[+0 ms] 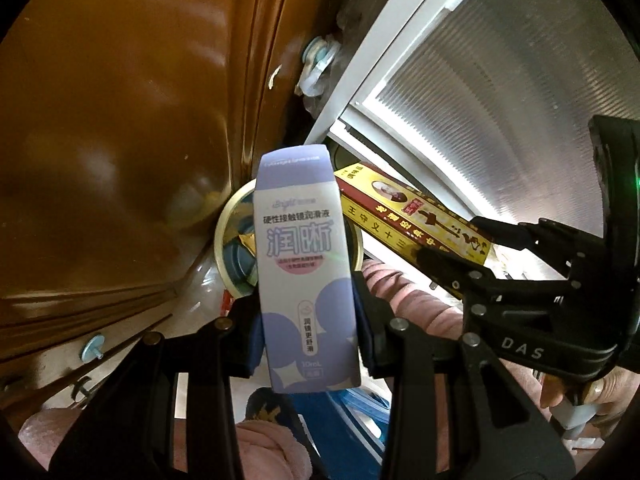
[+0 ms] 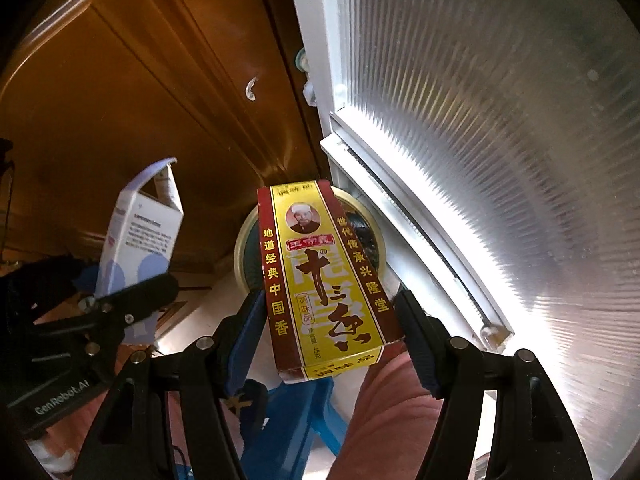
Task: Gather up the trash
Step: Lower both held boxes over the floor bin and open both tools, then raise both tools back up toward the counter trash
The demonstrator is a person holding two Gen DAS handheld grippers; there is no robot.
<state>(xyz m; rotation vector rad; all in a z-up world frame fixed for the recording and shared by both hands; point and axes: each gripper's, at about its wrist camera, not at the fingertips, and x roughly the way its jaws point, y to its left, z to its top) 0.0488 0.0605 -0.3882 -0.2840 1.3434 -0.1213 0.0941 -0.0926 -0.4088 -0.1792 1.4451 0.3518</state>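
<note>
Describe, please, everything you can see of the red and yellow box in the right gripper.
The red and yellow box is a slim cardboard carton, glossy, printed with Chinese characters and a small portrait. It looks closed and slightly scuffed at its lower end. The right gripper clamps its long sides between blue pads, holding it above a round bin.

floor (image 2: 224, 304) | pale, by wood door | 1 round bin (image 2: 240, 248) on it

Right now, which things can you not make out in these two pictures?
- Bin contents: both views, the purple box and the yellow box cover most of the opening; the rest is dark.
- Floor under the bin: both views, hidden by the boxes and hand-held grippers.
- Small print on the purple box's side: right wrist view, too small.
- Blue thing below: right wrist view, blocked by the fingers.
</note>
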